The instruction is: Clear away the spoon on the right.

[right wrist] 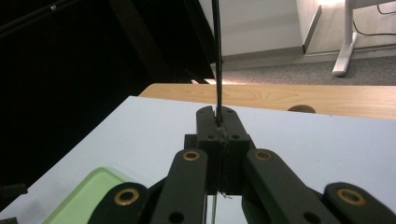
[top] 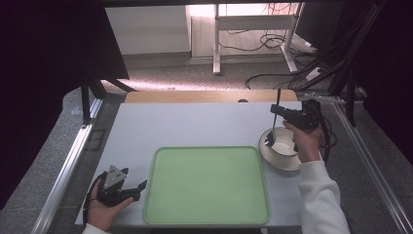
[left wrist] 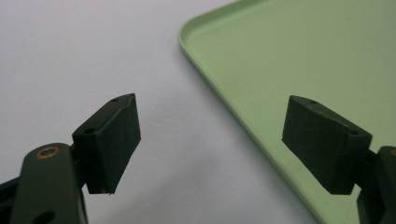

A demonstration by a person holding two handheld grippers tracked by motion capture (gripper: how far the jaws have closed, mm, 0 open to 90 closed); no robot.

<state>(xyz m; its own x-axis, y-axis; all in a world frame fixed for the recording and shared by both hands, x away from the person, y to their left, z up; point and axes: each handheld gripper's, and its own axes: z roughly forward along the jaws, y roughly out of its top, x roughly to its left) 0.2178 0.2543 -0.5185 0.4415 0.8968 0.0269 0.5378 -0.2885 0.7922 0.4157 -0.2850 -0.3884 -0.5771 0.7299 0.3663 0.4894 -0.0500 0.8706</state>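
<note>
A white cup point(top: 286, 146) stands on a white saucer point(top: 279, 164) at the table's right, beside a pale green tray point(top: 209, 187). My right gripper point(top: 275, 111) hovers above the cup, shut on a thin dark utensil point(top: 277, 100) that stands upright with its lower end down in the cup. In the right gripper view the closed jaws point(right wrist: 218, 112) pinch that utensil's black stem point(right wrist: 217, 56). At the front left my left gripper point(top: 136, 178) rests low by the tray's left edge, open. Its pads point(left wrist: 116, 135) stand wide apart with nothing between them, one side over the tray point(left wrist: 303, 46).
The light blue-grey tabletop point(top: 195, 124) ends at a wooden strip point(top: 209, 96) along the back. Metal frame rails point(top: 68, 161) run down both sides. Desk legs and cables point(top: 272, 44) lie on the floor beyond. The tray's corner point(right wrist: 84, 196) is low in the right gripper view.
</note>
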